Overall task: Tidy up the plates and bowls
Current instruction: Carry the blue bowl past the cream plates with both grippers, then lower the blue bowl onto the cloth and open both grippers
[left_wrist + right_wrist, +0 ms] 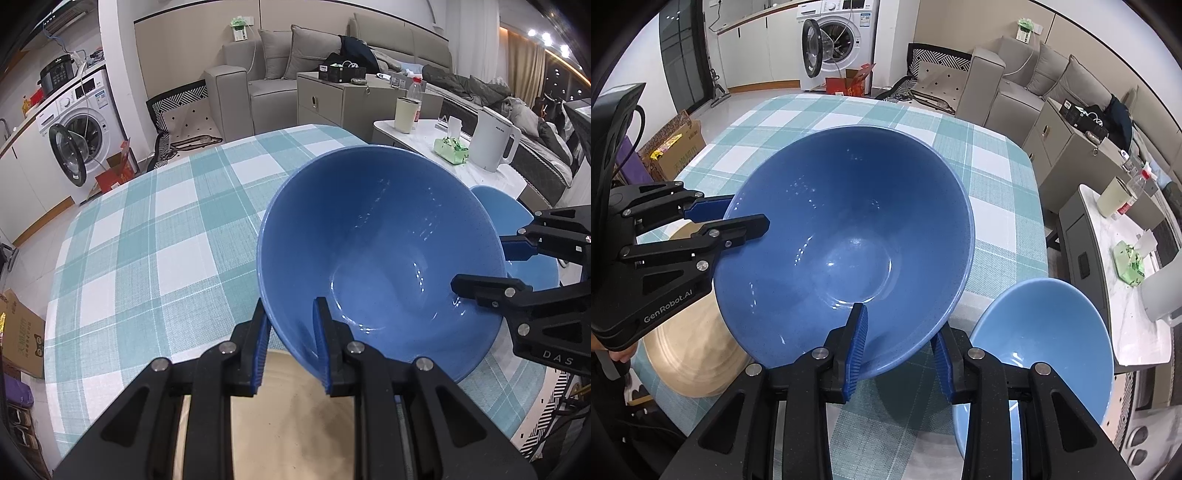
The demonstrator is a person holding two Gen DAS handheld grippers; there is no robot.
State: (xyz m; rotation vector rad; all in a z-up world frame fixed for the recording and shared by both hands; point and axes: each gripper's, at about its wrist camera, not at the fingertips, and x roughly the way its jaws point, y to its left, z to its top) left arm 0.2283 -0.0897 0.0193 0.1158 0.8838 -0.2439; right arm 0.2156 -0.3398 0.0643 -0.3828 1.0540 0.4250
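A large dark-blue bowl (pixel 369 240) (pixel 842 206) hangs tilted above the checked tablecloth (pixel 147 240) (pixel 997 166). My left gripper (pixel 291 306) (pixel 750 212) is shut on its rim, one pad inside and one outside. My right gripper (pixel 899 321) (pixel 480 264) clamps another part of the same rim, its jaws set slightly wider across the sloping wall. A beige plate (pixel 690 362) (pixel 295 424) lies on the cloth partly under the bowl. A smaller light-blue bowl (pixel 1041 325) (pixel 495 203) stands to the right, beside the right gripper.
Right of the table is a white side table (pixel 1126 332) with a kettle (pixel 495 144), a green tissue pack (pixel 452 149) and a cup (pixel 406 114). Cardboard boxes (pixel 679 147) stand on the floor at the left. A washing machine (pixel 834 40) and a sofa lie beyond.
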